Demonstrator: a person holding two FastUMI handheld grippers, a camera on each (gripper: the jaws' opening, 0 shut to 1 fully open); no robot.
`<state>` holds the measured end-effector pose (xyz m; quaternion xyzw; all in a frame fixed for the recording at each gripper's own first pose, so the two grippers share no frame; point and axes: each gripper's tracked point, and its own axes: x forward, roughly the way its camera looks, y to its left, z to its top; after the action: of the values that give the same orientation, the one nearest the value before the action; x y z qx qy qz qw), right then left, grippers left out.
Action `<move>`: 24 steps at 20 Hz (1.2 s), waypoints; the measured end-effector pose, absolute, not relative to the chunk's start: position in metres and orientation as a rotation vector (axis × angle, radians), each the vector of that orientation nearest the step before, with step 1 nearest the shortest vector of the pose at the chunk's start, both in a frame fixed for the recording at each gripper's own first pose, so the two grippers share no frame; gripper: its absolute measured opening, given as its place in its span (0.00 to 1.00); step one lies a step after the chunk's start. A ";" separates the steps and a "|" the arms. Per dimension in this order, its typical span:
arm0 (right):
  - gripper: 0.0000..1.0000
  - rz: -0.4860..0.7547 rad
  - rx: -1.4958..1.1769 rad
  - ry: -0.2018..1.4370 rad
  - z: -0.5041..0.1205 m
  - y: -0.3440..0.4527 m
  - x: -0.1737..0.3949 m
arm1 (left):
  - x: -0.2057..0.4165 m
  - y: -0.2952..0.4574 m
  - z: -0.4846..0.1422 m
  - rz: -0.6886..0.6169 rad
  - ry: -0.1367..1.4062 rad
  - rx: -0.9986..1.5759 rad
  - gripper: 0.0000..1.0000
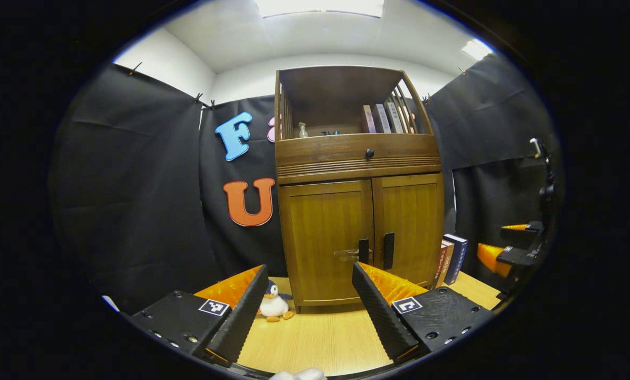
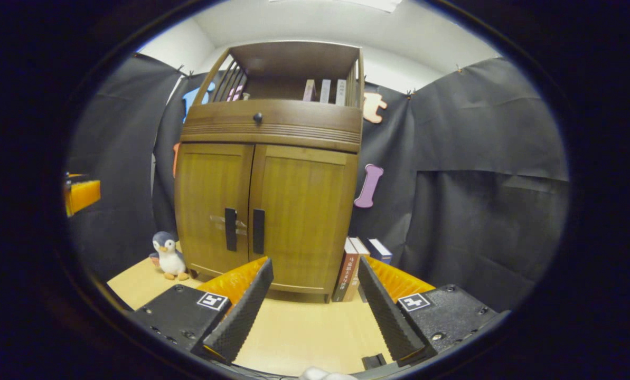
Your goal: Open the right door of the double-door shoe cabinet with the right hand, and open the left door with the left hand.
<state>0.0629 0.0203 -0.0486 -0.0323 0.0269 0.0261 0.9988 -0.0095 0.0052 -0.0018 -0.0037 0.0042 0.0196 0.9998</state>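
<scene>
A: Start with the left gripper view. Where is the shoe cabinet (image 1: 357,184)?

B: It stands on the wooden table (image 1: 320,343) straight beyond the left gripper (image 1: 309,295). Both lower doors are closed. The left door (image 1: 326,240) and the right door (image 1: 411,229) meet at the middle, each with a dark upright handle beside the seam.

A: And the jaws?

B: Spread wide, gripping nothing, well short of the cabinet. Square black-and-white markers sit on the finger mounts.

A: Anything else near the cabinet?

B: A toy penguin (image 1: 275,306) stands at its lower left corner. Some books (image 1: 450,259) lean against its right side, and more books (image 1: 386,117) stand on its open top shelf; the spine writing is too small to read. Far to the cabinet's right, the right gripper (image 1: 510,243) shows at the edge.

A: Now the right gripper view.

B: The cabinet (image 2: 270,174) is seen from its right front, with the left door (image 2: 214,211) and right door (image 2: 301,216) both shut. The right gripper (image 2: 315,295) has its jaws parted and empty, apart from the cabinet. The penguin (image 2: 168,256) stands left of the cabinet, and the books (image 2: 354,269) lean at its right side, spines illegible. A part of the left gripper (image 2: 82,195) shows far left of the cabinet.
</scene>
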 end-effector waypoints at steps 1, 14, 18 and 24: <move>1.00 0.071 -0.067 0.061 -0.056 0.025 0.073 | -0.010 0.004 -0.002 0.047 0.011 -0.010 0.96; 1.00 0.289 -0.007 0.165 -0.095 0.125 0.251 | -0.014 -0.002 -0.001 0.226 0.066 -0.036 0.96; 1.00 0.302 0.021 0.179 -0.092 0.148 0.295 | -0.017 0.002 -0.006 0.290 0.090 -0.032 0.96; 0.89 0.298 0.058 0.204 -0.086 0.166 0.334 | -0.025 0.008 -0.013 0.355 0.125 -0.035 0.96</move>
<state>0.3336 0.1663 -0.0861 0.0287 0.1015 0.1481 0.9833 -0.0253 0.0082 -0.0130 -0.0172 0.0624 0.1767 0.9821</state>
